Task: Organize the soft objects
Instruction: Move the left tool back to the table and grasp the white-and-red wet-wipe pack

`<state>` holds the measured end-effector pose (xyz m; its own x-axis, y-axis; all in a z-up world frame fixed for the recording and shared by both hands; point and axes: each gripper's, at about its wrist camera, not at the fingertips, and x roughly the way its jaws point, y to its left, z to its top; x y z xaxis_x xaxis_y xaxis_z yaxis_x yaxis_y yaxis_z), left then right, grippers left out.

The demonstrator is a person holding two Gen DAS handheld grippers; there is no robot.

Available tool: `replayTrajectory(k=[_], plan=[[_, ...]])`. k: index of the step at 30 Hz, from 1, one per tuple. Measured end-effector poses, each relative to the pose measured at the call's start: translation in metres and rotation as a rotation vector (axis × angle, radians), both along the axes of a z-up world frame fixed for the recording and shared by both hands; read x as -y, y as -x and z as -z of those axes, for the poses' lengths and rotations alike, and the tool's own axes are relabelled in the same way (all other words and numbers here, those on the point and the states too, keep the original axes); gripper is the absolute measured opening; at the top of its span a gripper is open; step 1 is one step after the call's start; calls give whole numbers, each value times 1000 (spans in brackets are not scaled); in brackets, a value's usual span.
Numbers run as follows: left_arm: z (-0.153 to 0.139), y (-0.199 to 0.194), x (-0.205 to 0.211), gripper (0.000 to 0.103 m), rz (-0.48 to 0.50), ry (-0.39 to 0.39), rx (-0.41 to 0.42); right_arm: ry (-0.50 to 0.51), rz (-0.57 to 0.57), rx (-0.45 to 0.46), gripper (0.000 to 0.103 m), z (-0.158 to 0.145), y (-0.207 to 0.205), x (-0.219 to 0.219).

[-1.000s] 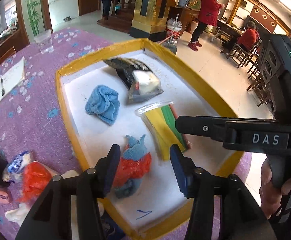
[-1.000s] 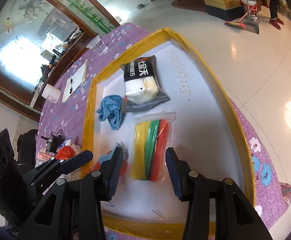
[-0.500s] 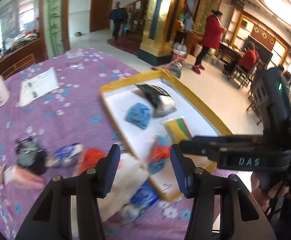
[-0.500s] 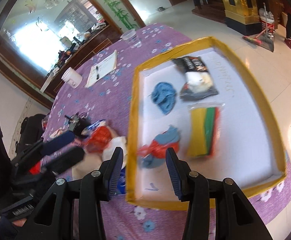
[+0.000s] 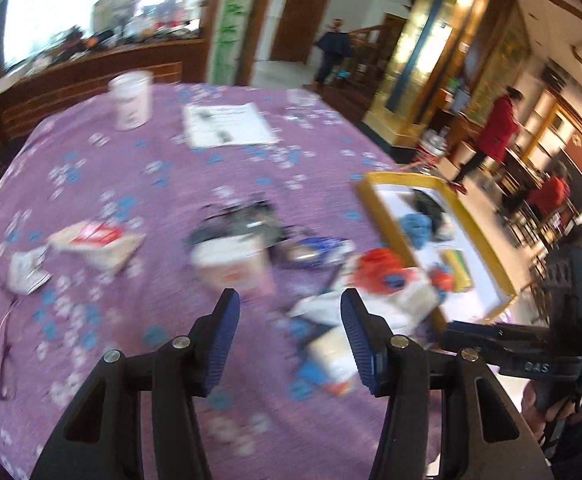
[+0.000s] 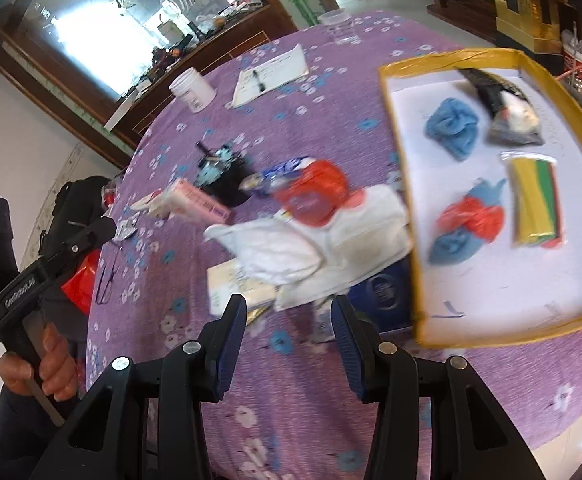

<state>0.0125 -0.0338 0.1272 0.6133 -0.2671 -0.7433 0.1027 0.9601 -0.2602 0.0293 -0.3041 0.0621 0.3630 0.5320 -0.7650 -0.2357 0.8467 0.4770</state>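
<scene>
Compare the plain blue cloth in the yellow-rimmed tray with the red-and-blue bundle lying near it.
The plain blue cloth is one colour throughout; the red-and-blue bundle pairs blue fabric with something red around its middle. The cloth is scrunched into a rounded clump; the bundle is longer, with a blue tip sticking out. The cloth sits beside the black packet; the bundle lies beside the yellow, green and red pack. Both look soft and rest in the tray.
</scene>
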Motion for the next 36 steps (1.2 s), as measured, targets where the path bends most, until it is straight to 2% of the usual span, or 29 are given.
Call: replayTrajectory(k=[9, 13, 17, 19, 25, 29, 32, 34, 36], plan=[[12, 6, -70, 52, -87, -16, -20, 11, -38, 0, 48, 4, 15, -40], [28, -8, -100, 52, -163, -4, -85, 16, -11, -9, 48, 6, 17, -37], [45, -31, -128, 53, -244, 38, -151, 23, 16, -11, 48, 5, 19, -28], [54, -47, -137, 63, -279, 76, -191, 30, 31, -11, 48, 4, 22, -22], [72, -98, -155, 66, -416, 133, -288, 51, 82, -13, 52, 4, 33, 0], [90, -132, -166, 68, -528, 128, -376, 58, 127, -21, 52, 5, 40, 18], [108, -150, -166, 70, -562, 80, -438, 62, 152, -22, 52, 4, 44, 29], [113, -157, -163, 68, -548, 51, -431, 64, 156, -13, 52, 2, 46, 34], [111, -157, -153, 50, -500, 8, -399, 64, 144, -3, 52, -1, 46, 34]])
